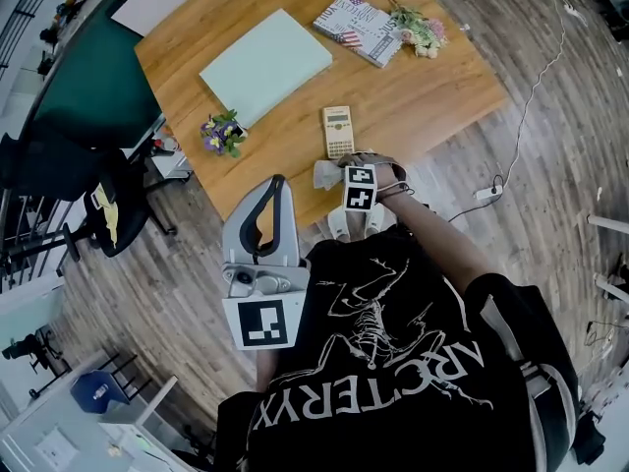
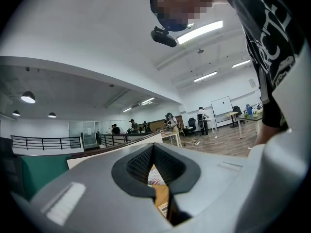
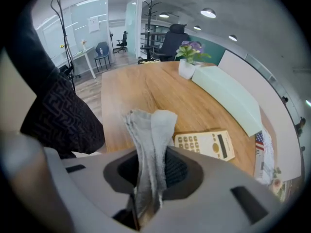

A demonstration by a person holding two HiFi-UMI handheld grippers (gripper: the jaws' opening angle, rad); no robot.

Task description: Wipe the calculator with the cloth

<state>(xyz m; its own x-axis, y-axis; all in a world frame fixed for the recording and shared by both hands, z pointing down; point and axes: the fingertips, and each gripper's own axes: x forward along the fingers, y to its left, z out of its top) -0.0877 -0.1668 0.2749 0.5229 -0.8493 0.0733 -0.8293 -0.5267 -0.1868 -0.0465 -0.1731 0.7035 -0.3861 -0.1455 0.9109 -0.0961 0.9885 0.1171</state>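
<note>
Cloth (image 3: 148,144), grey and soft, is clamped between the jaws of the right gripper (image 3: 148,176), with its free end standing folded and limp above the pads. The calculator (image 3: 205,144) is seen lying flat and keys-up on the wooden table (image 3: 146,89), just beyond the cloth and near the table's front edge. The left gripper (image 1: 276,191) is held low in front of the body, off the table, with its jaws brought together on nothing.

The cloth is judged light and floppy, so it is likely to bunch unless it is pressed down and dragged flat. The calculator is judged a light, stiff plastic slab that may skid on the smooth wood when it is rubbed. If steadying is needed, it is best pinned by one short edge of the casing, away from the keys and display.
</note>
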